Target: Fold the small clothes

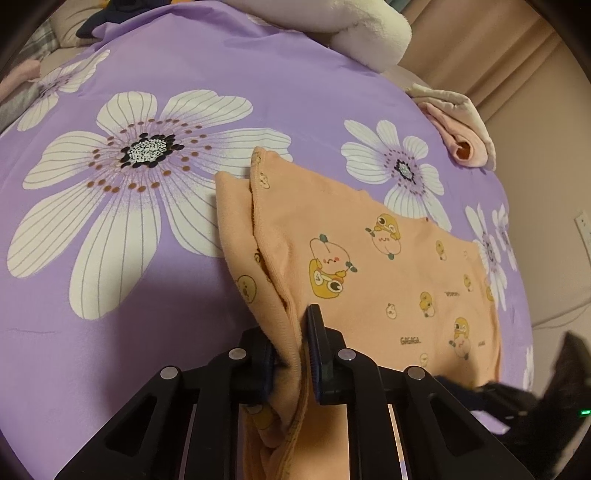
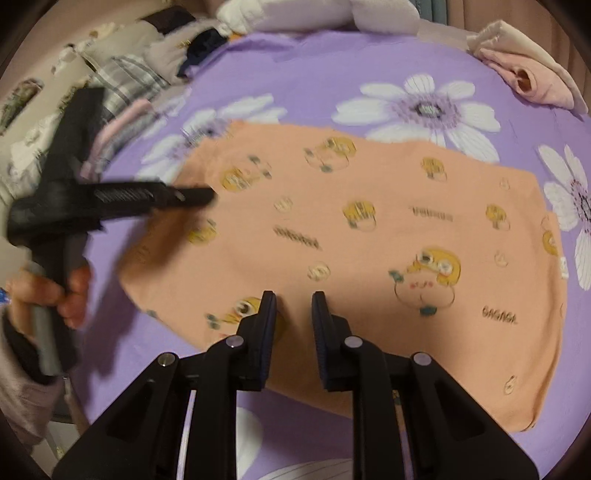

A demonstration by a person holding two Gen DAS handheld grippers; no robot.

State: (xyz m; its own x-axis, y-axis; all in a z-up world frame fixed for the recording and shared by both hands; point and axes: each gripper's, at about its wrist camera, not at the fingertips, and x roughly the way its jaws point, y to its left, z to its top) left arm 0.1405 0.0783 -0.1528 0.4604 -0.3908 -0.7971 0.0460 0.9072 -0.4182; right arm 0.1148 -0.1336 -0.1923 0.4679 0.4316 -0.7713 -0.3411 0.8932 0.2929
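An orange child's garment (image 1: 388,280) printed with cartoon ducks lies on the purple flowered bedsheet (image 1: 110,350). My left gripper (image 1: 291,343) is shut on a bunched fold at the garment's left edge, and the cloth rises between its pads. In the right wrist view the same garment (image 2: 369,229) lies spread flat. My right gripper (image 2: 293,299) hovers over its near edge, its jaws a narrow gap apart with only flat cloth showing below them. The left gripper (image 2: 199,195) shows at the garment's left end, held by a person's hand (image 2: 70,291).
Folded pink and cream clothes (image 1: 461,136) sit at the bed's far right edge. A white plush blanket (image 1: 369,33) lies along the far side. A heap of mixed clothes (image 2: 147,66) fills the far left. The bed drops off at the right.
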